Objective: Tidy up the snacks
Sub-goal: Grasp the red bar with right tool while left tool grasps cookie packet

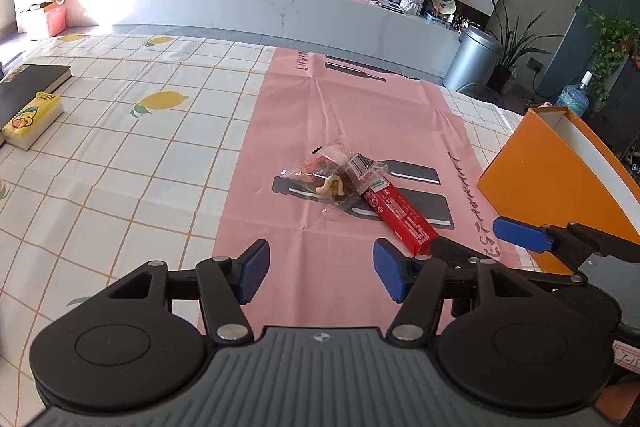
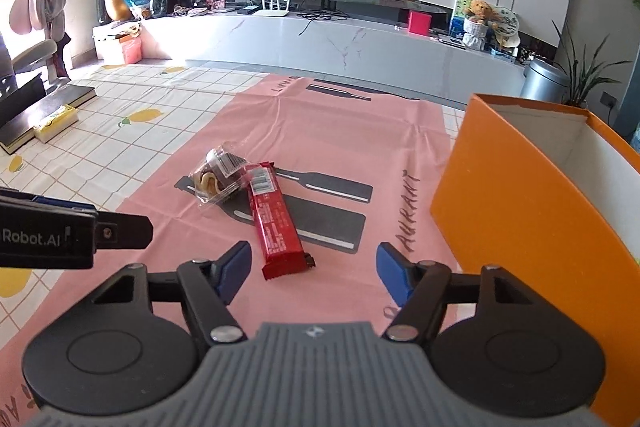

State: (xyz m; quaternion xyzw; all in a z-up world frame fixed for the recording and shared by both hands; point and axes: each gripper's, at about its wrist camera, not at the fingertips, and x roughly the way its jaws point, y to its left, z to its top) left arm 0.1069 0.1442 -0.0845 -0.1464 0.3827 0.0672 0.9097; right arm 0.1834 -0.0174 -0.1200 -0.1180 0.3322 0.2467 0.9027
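Observation:
A red snack bar [image 2: 274, 217] lies on the pink mat [image 2: 360, 131], its far end against a clear packet of snacks [image 2: 218, 177]. Both show in the left wrist view, the bar [image 1: 400, 211] and the packet [image 1: 326, 177]. My right gripper [image 2: 314, 273] is open and empty, with the bar's near end just ahead between its fingers. My left gripper [image 1: 322, 275] is open and empty, short of the snacks. An open orange box [image 2: 532, 223] stands to the right; it shows in the left wrist view [image 1: 548, 163].
A yellow tissue pack [image 1: 34, 121] and a black book [image 1: 28, 83] lie at the far left on the lemon-print tablecloth [image 1: 120, 163]. The right gripper's finger [image 1: 520, 233] reaches in beside the orange box. A white TV cabinet [image 2: 320, 39] runs beyond the table.

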